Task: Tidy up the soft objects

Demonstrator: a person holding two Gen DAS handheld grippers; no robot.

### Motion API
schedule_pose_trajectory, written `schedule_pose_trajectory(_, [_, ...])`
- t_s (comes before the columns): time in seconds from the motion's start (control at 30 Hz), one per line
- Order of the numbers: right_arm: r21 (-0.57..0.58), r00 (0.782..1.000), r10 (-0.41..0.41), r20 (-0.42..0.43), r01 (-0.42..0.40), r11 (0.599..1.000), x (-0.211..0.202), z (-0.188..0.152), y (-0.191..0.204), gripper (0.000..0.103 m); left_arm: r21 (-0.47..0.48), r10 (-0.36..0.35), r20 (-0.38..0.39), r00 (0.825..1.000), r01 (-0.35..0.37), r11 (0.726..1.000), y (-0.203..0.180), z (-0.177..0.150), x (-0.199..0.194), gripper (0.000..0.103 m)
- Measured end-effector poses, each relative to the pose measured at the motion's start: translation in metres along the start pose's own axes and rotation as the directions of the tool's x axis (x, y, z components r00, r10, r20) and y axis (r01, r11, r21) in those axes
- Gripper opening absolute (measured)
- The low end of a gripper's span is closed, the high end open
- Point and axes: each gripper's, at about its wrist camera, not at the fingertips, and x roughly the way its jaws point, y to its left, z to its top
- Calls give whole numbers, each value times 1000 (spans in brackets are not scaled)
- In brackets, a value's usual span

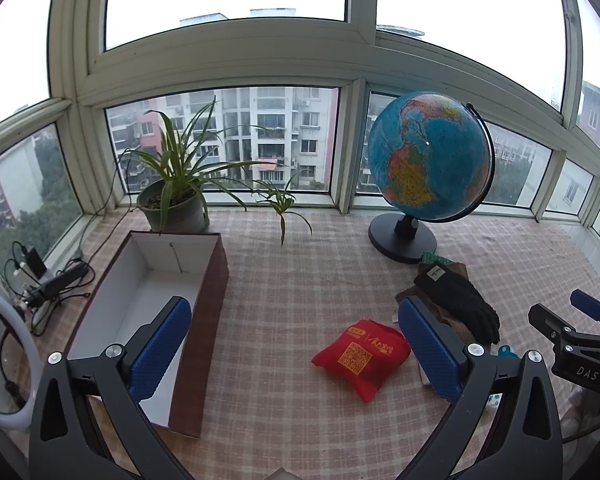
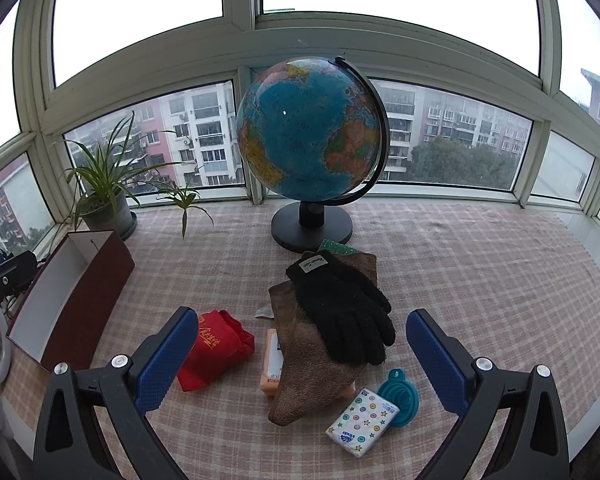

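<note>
Covering the surface: checked cloth (image 2: 440,280), windows behind
Box (image 1: 148,304): open, left
Globe (image 2: 312,128): behind glove (image 2: 340,308) on towel (image 2: 300,360)
Left gripper (image 1: 296,344): spread, empty
Right gripper (image 2: 300,360): spread, empty

Open box (image 2: 70,296) at worktop (image 2: 480,280) left, potted plant (image 2: 104,200) behind it. Globe (image 2: 310,136) at rear centre; before it glove (image 2: 344,312) on towel (image 2: 304,360). Bag (image 2: 216,350) left of towel, tissue pack (image 2: 362,420) and funnel (image 2: 398,396) at front right.

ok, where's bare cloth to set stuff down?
Free: between box and red bag; right of black gloves toward the window; inside the box. Crowded: around brown towel, tissue pack, teal funnel.
</note>
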Motion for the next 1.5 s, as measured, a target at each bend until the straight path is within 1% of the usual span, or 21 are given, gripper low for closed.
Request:
schedule_pose_trajectory(0.6, [8,1000,1,-12,-1,1000,4,-2,-2,103,5,0,-15,1000,0,1000,-2,-4,5,103])
schedule_pose_trajectory(0.87, [2,1000,-8,6,8,1000,3,-2,-11,103,9,-6,-35,999,7,1000,-3,-6,9,103])
schedule_pose_trajectory(1.07, [39,1000,3,-12,-2,999,11,-5,-40,103,19,-12,-72,997,13,1000,-7,-16,17,103])
schedule_pose_trajectory(1.27, [75,997,10,-73,-5,997,30,-10,-73,103,27,-28,-139,990,32,999,-10,-32,30,103])
schedule_pose_trajectory(1.37, [96,994,20,-107,-9,995,40,-14,-89,102,23,-46,-167,985,50,998,-11,-33,36,103])
schedule_pose_trajectory(1.5, [141,988,46,-144,-26,990,53,-22,-109,102,45,-49,-167,985,57,997,-20,-30,42,103])
